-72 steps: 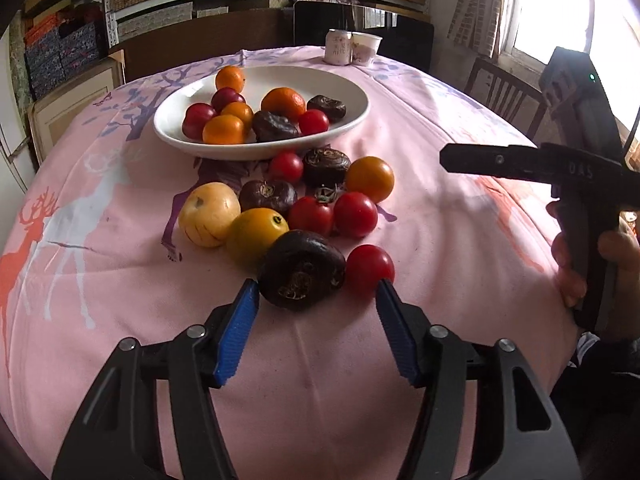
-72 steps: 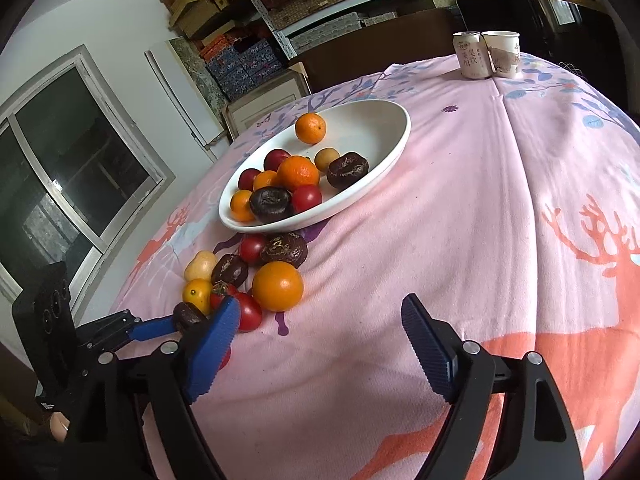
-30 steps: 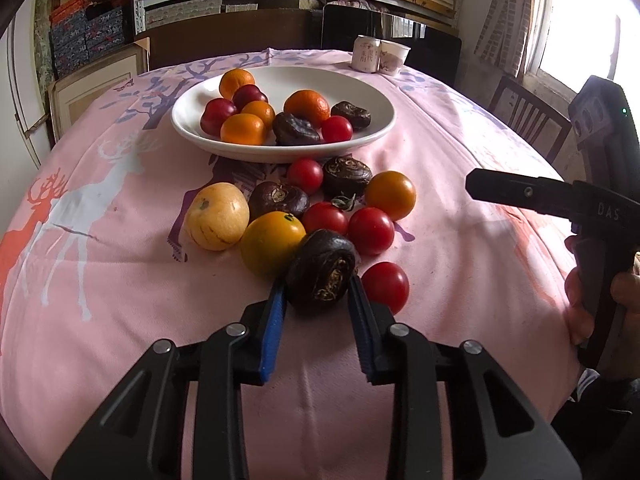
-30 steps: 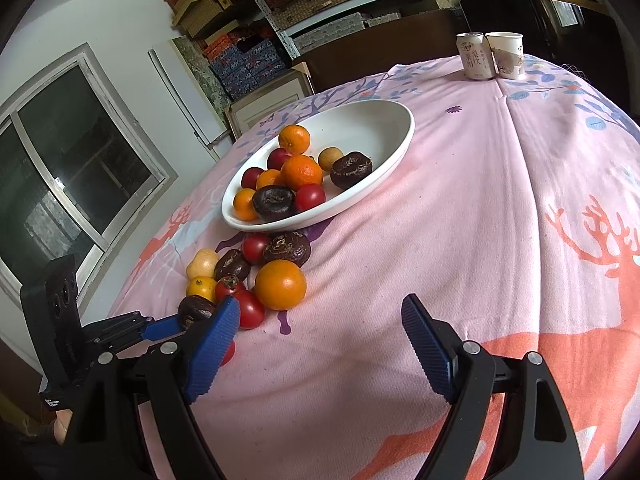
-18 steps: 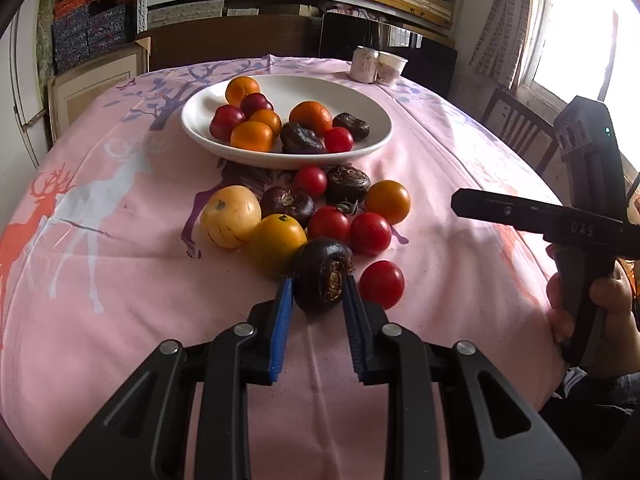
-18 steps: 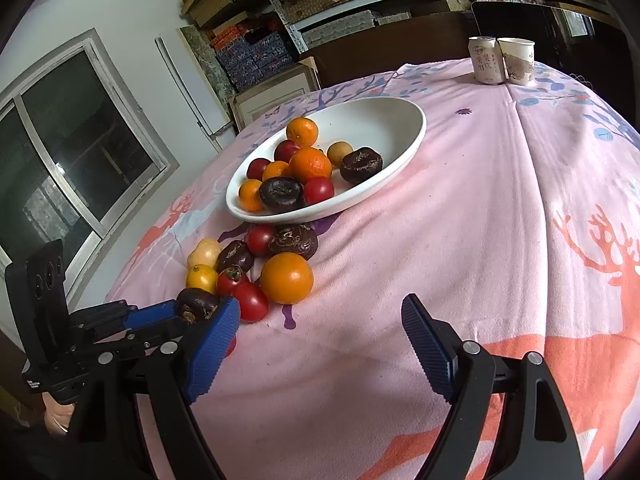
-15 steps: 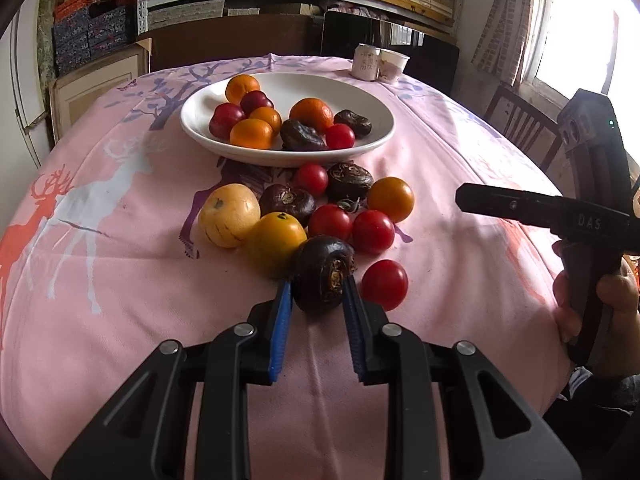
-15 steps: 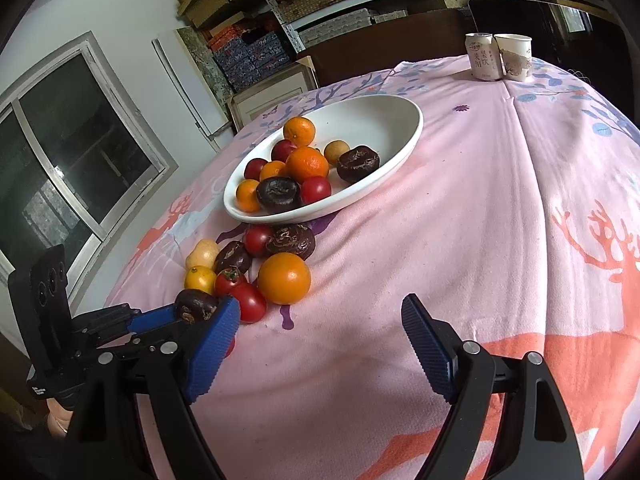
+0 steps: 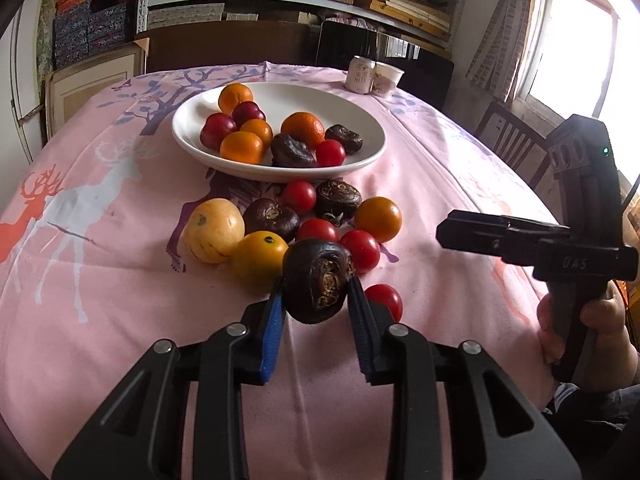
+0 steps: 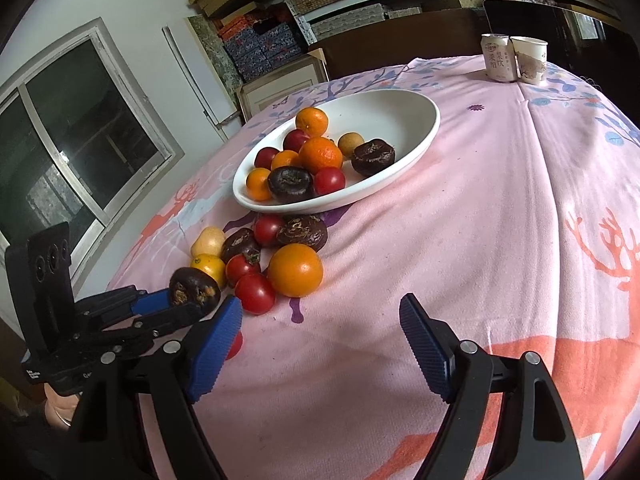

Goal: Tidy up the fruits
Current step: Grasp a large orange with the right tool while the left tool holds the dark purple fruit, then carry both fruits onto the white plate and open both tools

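My left gripper is shut on a dark brown water chestnut and holds it above the pink tablecloth; it also shows in the right wrist view. A white oval bowl at the far middle holds oranges, red fruits and dark chestnuts. A loose cluster lies in front of it: a pale yellow fruit, a yellow fruit, an orange, red tomatoes and dark chestnuts. My right gripper is open and empty over bare cloth, right of the cluster.
A can and a paper cup stand at the table's far edge. A wooden chair is at the right side. Shelves with boxes fill the back wall. A window is to the left in the right wrist view.
My left gripper closed on the dark chestnut at the front of the cluster and lifted it off the cloth. The right gripper stayed open and nearly still.
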A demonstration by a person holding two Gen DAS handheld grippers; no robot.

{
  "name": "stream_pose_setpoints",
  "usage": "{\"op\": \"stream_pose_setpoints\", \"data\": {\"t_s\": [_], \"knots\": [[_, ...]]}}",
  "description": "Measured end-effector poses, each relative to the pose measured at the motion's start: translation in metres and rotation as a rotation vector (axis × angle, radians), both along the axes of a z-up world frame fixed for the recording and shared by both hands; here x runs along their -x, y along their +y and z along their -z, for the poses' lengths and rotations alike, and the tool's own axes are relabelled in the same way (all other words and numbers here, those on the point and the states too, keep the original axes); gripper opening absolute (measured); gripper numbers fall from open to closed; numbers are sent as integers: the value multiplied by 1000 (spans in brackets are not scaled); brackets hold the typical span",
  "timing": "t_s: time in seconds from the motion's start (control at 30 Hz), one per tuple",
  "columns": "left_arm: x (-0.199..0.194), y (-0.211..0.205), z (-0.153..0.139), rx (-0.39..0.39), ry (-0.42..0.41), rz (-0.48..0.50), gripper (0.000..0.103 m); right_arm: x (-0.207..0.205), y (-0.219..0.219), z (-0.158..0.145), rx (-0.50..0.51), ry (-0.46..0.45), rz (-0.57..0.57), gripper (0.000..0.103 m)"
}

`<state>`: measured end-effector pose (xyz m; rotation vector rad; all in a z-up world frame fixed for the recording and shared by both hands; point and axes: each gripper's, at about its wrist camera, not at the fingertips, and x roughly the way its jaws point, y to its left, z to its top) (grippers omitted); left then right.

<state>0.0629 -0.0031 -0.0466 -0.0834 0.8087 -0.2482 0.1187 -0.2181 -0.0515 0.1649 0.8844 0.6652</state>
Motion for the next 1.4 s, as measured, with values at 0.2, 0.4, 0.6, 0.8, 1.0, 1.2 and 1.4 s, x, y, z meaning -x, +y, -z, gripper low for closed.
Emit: {"op": "stream_pose_setpoints", "data": {"t_s": [0.2, 0.4, 0.6, 0.8, 1.0, 1.2, 1.4], "knots": [[18, 10, -7, -18, -22, -21, 30, -10, 24, -1, -7, 25, -54, 74], [26, 23, -9, -15, -20, -46, 30, -36, 46, 11, 15, 115, -17, 73], [29, 32, -15, -11, -43, -64, 30, -35, 50, 13, -13, 129, -66, 38], [18, 28, -28, -1, -67, -41, 30, -33, 33, -11, -72, 74, -37, 38], [-39, 25, -54, 9, -90, -12, 30, -83, 24, -45, -120, 51, 26, 38], [-125, 20, -54, -4, -56, -40, 30, -150, 37, -45, -105, 78, 119, 40], [-137, 32, -52, 64, -44, -88, 55, -150, 38, -45, -78, 39, 144, 62]]}}
